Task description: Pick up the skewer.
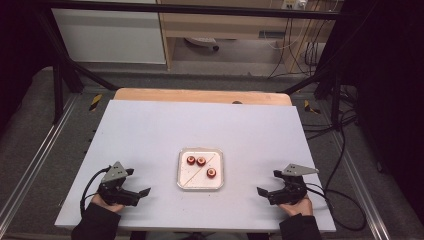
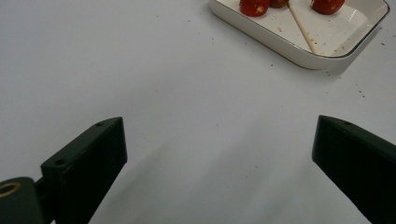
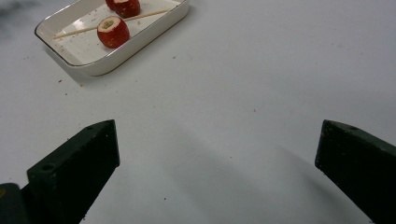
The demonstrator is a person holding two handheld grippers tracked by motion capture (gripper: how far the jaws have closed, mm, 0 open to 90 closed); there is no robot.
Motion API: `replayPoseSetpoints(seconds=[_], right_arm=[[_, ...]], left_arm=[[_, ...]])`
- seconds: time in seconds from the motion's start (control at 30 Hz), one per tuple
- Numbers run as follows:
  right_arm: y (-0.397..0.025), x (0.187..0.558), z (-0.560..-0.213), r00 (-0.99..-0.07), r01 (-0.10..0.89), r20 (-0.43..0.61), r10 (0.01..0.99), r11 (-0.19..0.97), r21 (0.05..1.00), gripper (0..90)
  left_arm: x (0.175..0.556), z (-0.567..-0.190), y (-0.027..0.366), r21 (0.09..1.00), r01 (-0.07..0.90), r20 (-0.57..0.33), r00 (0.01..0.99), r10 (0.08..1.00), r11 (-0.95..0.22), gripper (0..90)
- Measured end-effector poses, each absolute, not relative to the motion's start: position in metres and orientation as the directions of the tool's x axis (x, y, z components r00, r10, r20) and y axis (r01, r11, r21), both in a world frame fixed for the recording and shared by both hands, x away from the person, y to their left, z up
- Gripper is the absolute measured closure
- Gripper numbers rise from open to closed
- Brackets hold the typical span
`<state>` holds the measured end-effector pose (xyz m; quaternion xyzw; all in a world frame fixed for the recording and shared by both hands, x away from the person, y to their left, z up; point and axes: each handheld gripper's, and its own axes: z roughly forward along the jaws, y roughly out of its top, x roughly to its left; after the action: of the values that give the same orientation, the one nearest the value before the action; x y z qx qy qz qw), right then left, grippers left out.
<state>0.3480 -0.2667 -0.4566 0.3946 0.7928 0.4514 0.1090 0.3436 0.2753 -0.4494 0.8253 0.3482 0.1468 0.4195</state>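
A white rectangular dish [image 1: 219,170] sits at the middle of the white table, slightly toward the near edge. Three red hollowed fruit pieces [image 1: 211,173] lie in it, two [image 1: 196,160] side by side at the back left. A thin wooden skewer [image 1: 200,170] lies diagonally across the dish. My left gripper [image 1: 139,182] rests near the front left, open and empty, the dish [image 2: 280,41] ahead of it to the right. My right gripper [image 1: 267,182] rests near the front right, open and empty, with the dish [image 3: 140,46] and a fruit piece [image 3: 113,31] ahead to its left.
Small crumbs speckle the table around the dish [image 2: 348,77]. A wooden edge [image 1: 200,95] runs along the table's far side. Black cables [image 1: 340,165] trail off the right side. A dark frame bar [image 1: 200,9] crosses overhead at the back.
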Motion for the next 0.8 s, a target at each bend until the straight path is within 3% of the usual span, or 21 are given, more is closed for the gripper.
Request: replayPoseSetpoints(seconds=[0.8], right_arm=[[-0.266, 0.348, -0.456, -0.666, 0.522, 0.19, 0.721, 0.269, 0.809, 0.5]], left_arm=[[0.345, -0.446, 0.258, 0.784, 0.458, -0.052, 0.722, 0.69, -0.42, 3.2]])
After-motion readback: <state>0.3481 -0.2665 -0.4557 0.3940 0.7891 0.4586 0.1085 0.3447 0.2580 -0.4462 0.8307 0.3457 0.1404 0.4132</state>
